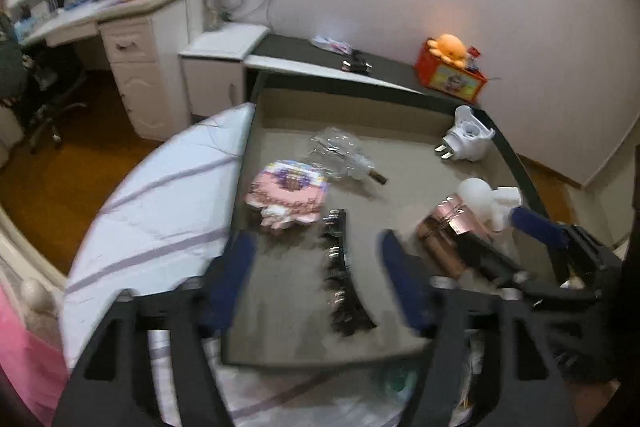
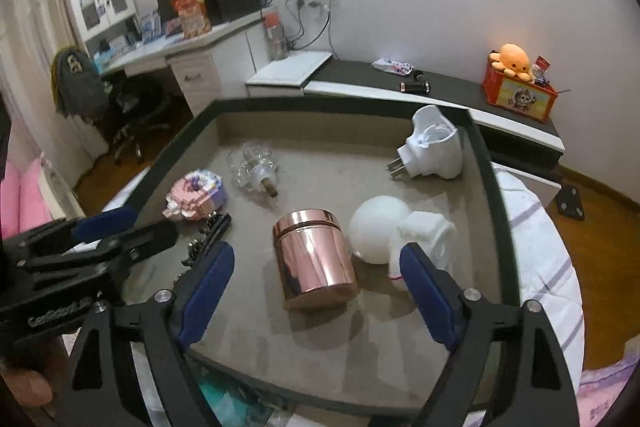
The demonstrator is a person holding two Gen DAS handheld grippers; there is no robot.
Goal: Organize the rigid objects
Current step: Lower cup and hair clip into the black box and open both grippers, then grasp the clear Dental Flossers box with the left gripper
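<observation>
Tray (image 2: 486, 163) holds upright copper canister (image 2: 314, 263) (lid up); both grippers (image 2: 316, 279) gaping, empty.

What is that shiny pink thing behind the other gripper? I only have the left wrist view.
Observer: A rose-gold canister with a lid. The right wrist view shows all of it, resting on the tray.
Operator: Is the right gripper holding it?
Observer: No. The right gripper is open. Its fingers are clear of the canister, which sits just ahead of the gap.
Operator: And the white stuff beside it?
Observer: A white ball to the canister's right, with a white blocky piece overlapping the ball's right side.
</observation>
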